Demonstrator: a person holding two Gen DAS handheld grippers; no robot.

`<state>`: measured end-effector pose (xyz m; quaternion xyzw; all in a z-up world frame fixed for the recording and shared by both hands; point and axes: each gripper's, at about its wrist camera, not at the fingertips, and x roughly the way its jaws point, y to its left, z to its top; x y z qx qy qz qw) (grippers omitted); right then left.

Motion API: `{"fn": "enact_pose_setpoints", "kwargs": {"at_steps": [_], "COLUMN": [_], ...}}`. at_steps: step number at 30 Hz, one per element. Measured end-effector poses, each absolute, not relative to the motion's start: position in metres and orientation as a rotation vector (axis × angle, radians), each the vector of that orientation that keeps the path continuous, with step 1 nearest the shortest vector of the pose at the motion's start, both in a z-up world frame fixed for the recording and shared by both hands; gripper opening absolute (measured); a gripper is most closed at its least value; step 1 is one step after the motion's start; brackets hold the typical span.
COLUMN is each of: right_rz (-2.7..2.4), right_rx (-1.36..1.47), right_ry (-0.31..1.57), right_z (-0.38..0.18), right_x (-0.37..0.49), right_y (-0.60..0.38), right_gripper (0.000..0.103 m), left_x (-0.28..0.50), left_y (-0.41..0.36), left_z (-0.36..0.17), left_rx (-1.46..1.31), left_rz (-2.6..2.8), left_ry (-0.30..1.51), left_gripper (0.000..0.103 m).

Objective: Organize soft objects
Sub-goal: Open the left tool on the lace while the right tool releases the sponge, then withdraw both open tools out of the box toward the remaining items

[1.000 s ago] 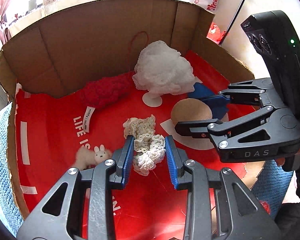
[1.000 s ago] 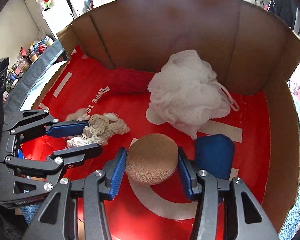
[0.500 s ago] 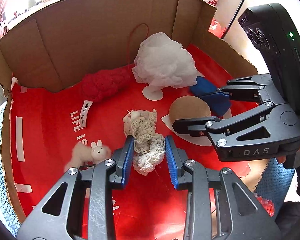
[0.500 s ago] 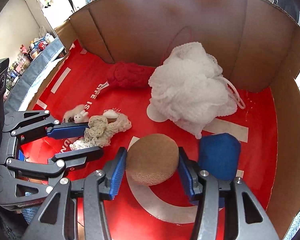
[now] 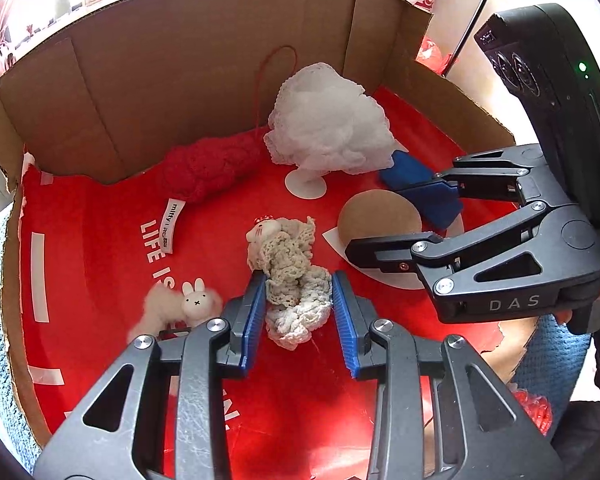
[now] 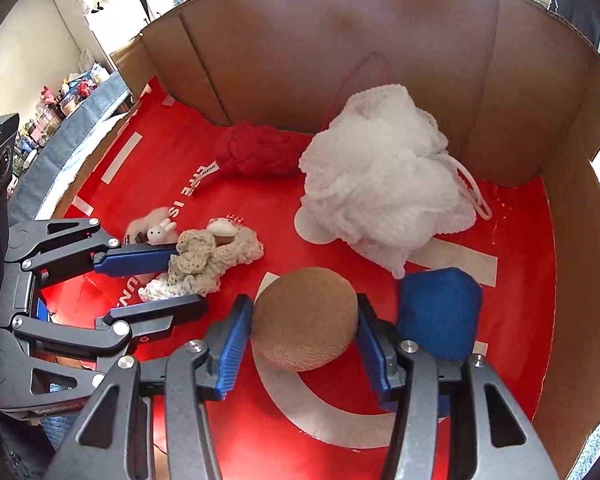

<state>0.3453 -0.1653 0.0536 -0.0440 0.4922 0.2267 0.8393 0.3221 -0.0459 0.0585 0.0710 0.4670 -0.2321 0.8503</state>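
Observation:
A cream crochet piece (image 5: 292,284) with a small doll head at its far end lies on the red floor of the cardboard box (image 5: 160,80). My left gripper (image 5: 299,276) has it between its blue pads; the jaws are opening, and both pads still touch the yarn. To the right lies a brown round puff (image 6: 304,328), on which my right gripper (image 6: 304,302) is shut, one pad on each side. In the right wrist view the left gripper (image 6: 188,280) straddles the crochet piece (image 6: 198,264) at the left.
A white mesh pouf (image 6: 380,184) and a red knit bundle (image 6: 260,152) sit against the back wall. A blue bean bag (image 6: 440,312) lies just right of the puff. A small white rabbit plush (image 5: 188,304) rests left of the left gripper. Cardboard walls enclose three sides.
The crochet piece has bunched up between the left pads, and a small doll head has come into sight at its far end. The left jaws stand slightly wider. The right gripper keeps its hold.

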Motion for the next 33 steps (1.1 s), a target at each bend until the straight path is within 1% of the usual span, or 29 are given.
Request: {"fn": "enact_pose_setpoints", "kwargs": {"at_steps": [1, 2, 3, 9, 12, 23, 27, 28, 29, 30, 32, 33], "right_rz": [0.479, 0.479, 0.48, 0.479, 0.478, 0.474, 0.466, 0.462, 0.46, 0.459, 0.455, 0.448], "right_rx": [-0.092, -0.091, -0.091, -0.089, -0.087, -0.052, -0.033, -0.027, -0.019, -0.009, 0.009, 0.011], "right_ry": [1.04, 1.041, 1.041, 1.041, 1.041, 1.012, 0.961, 0.944, 0.926, 0.908, 0.867, 0.843], "right_z": [0.054, 0.054, 0.054, 0.054, 0.054, 0.066, 0.085, 0.091, 0.097, 0.104, 0.118, 0.125], "right_x": [0.345, 0.345, 0.346, 0.346, 0.346, 0.337, 0.322, 0.317, 0.312, 0.306, 0.294, 0.286], "right_y": [-0.165, -0.166, -0.166, -0.167, -0.168, -0.175, -0.182, -0.184, -0.186, -0.188, -0.193, -0.195], "right_gripper": [0.054, 0.054, 0.055, 0.056, 0.061, 0.062, 0.071, 0.072, 0.075, 0.079, 0.083, 0.084], "left_x": [0.321, 0.32, 0.32, 0.316, 0.315, 0.306, 0.296, 0.293, 0.29, 0.284, 0.274, 0.271], "left_y": [-0.045, -0.044, -0.044, -0.045, -0.045, -0.04, -0.034, -0.032, -0.03, -0.028, -0.025, -0.025], "left_z": [0.059, 0.059, 0.059, 0.062, 0.064, 0.07, 0.083, 0.087, 0.093, 0.099, 0.11, 0.114], "left_rx": [0.15, 0.151, 0.153, 0.164, 0.16, 0.159, 0.134, 0.126, 0.118, 0.109, 0.098, 0.091], "left_rz": [-0.488, -0.488, -0.487, -0.485, -0.489, -0.479, -0.474, -0.472, -0.47, -0.469, -0.462, -0.458], "left_ry": [0.983, 0.983, 0.982, 0.956, 0.95, 0.937, 0.903, 0.892, 0.877, 0.857, 0.826, 0.813], "left_gripper": [0.037, 0.05, 0.059, 0.059, 0.059, 0.06, 0.069, 0.07, 0.072, 0.073, 0.075, 0.079]}}
